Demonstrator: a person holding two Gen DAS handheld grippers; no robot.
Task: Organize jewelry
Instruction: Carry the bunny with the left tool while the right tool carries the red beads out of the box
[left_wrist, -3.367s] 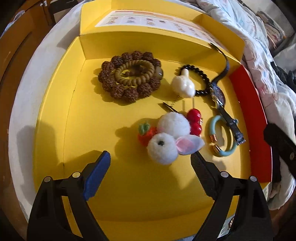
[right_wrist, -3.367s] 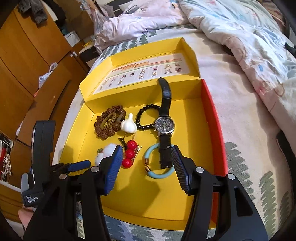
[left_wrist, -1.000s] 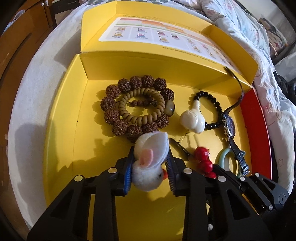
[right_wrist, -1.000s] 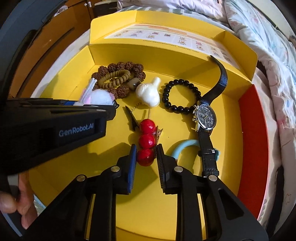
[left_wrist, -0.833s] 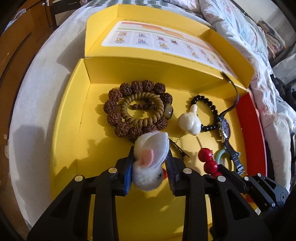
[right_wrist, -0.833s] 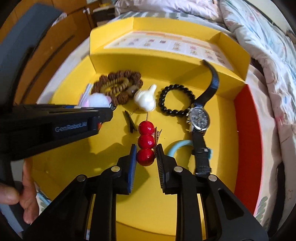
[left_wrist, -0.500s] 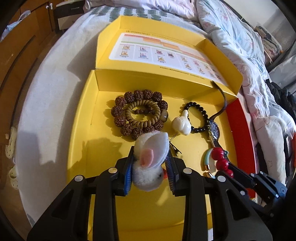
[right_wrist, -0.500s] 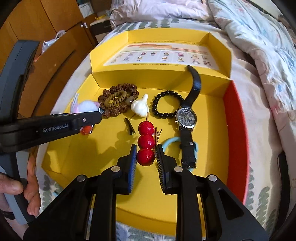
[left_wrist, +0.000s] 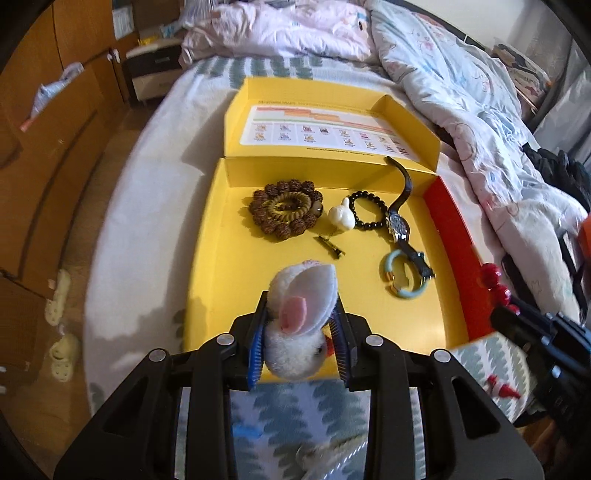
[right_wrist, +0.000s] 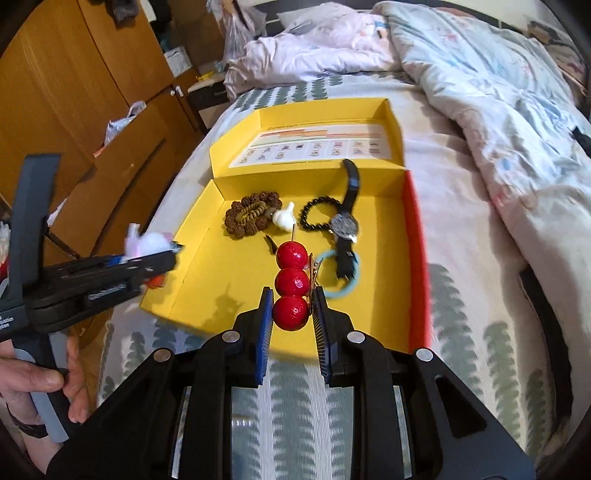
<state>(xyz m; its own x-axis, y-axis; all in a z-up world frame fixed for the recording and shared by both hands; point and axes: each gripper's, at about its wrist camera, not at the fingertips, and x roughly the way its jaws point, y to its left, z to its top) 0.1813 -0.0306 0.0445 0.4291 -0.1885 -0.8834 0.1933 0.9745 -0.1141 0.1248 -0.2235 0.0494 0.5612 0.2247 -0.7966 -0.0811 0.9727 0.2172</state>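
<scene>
The left tool (left_wrist: 299, 339) is clamped on a white fluffy rabbit charm (left_wrist: 297, 325), its blue pads pressing both sides of the soft body, with one large white ear with a pink middle standing up above the pads. The charm hangs over the near edge of the yellow box (left_wrist: 229, 266), which lies open on a bed (left_wrist: 147, 206) with a leaf-patterned cover.

The right tool (right_wrist: 291, 314) is clamped on a hair clip with three red balls (right_wrist: 291, 282); the pads grip the nearest ball and the other two stick out beyond the tips, with the metal clip showing at their right side. It also sits above the near edge of the box. In the left view the same red balls and the black tool appear at the far right.

Inside the box, at the far end, lie a ring of brown beads (left_wrist: 286, 210) with a smaller olive bead ring inside it, a white garlic-shaped charm (left_wrist: 341, 218) just to the right, a black bead bracelet (left_wrist: 369, 212), and a wristwatch (left_wrist: 399, 225) whose strap leans on the far wall. A light blue bangle (left_wrist: 402, 275) lies under the near end of the watch strap. A small dark clip (left_wrist: 330, 245) lies near the middle.

A person's hand (right_wrist: 40, 384) holds the left tool's handle.
</scene>
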